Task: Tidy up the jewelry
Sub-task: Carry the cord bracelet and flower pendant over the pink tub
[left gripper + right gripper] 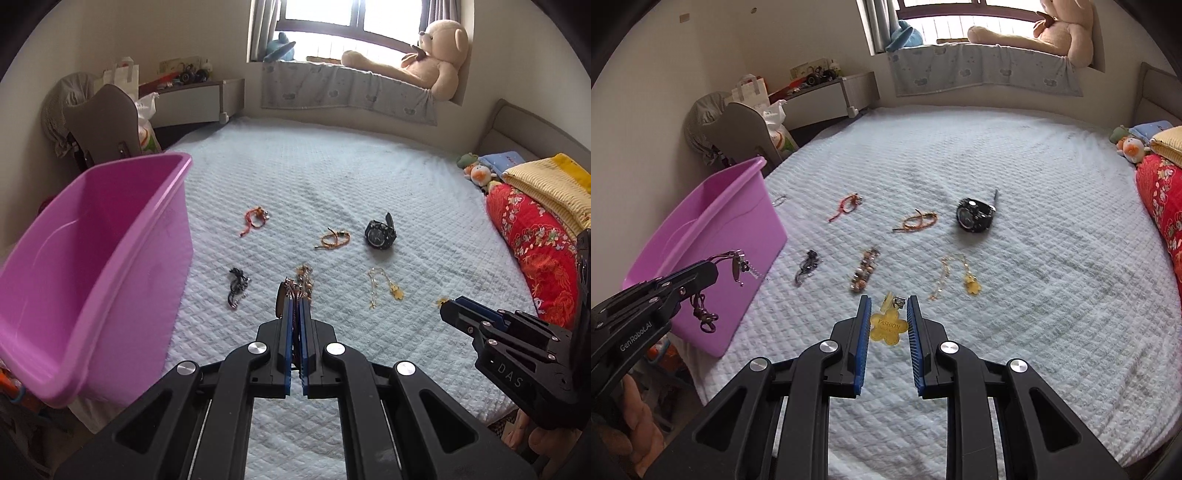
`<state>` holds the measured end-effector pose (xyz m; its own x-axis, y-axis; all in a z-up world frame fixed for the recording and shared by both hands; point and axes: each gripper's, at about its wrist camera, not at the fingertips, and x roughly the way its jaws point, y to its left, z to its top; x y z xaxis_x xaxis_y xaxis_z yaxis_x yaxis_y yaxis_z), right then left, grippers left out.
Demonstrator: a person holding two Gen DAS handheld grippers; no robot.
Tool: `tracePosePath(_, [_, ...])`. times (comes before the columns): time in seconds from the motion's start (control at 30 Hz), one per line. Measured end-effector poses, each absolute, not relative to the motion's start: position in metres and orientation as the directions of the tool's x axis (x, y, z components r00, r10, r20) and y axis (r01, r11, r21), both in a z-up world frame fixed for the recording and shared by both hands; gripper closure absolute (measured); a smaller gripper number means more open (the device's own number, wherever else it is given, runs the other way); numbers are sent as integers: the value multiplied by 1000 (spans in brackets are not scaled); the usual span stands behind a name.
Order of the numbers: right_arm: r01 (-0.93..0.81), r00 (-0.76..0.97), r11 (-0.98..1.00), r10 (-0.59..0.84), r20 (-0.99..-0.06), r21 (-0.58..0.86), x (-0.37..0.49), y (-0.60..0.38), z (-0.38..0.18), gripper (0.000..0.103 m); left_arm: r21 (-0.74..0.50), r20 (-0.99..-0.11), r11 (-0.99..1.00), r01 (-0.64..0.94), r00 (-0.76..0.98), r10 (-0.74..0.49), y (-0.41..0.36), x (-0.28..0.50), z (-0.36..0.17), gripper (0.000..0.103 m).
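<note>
My left gripper (293,302) is shut on a dark maroon cord bracelet (733,264) with an oval charm; its loops hang beside the pink tub (92,258). A yellow flower-shaped charm (888,326) printed "FASHION" sits pinched between the blue pads of my right gripper (888,301), held above the bed. On the quilt (332,177) lie a red cord bracelet (255,218), an orange braided bracelet (334,239), a black watch (380,232), a gold chain with flower pendant (384,288), a black piece (238,286) and a beaded bracelet (864,271).
The pink tub (713,221) stands tilted at the bed's left edge, with a thin bracelet (779,200) by its far corner. Red and yellow bedding (535,240) piles up on the right. A grey chair (103,125) stands behind the tub; a teddy bear (436,55) sits on the windowsill.
</note>
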<state>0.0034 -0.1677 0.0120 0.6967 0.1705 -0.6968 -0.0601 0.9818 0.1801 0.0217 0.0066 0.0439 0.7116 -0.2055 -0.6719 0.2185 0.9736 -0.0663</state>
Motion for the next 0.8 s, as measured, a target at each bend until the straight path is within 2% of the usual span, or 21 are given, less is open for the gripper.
tracePosePath(0.17, [-133, 698, 960, 269, -664, 248, 13, -135, 39, 84, -61, -628, 980, 190, 756, -186, 35, 26, 79, 99])
tracePosePath(0.47, [-281, 714, 925, 379, -588, 254, 32, -66, 94, 84, -34, -570, 993, 112, 814, -111, 96, 38, 124, 99])
tracePosePath(0.8, [-422, 642, 868, 490, -590, 261, 58, 22, 109, 84, -16, -602, 1000, -4, 799, -7, 167, 49, 118, 99])
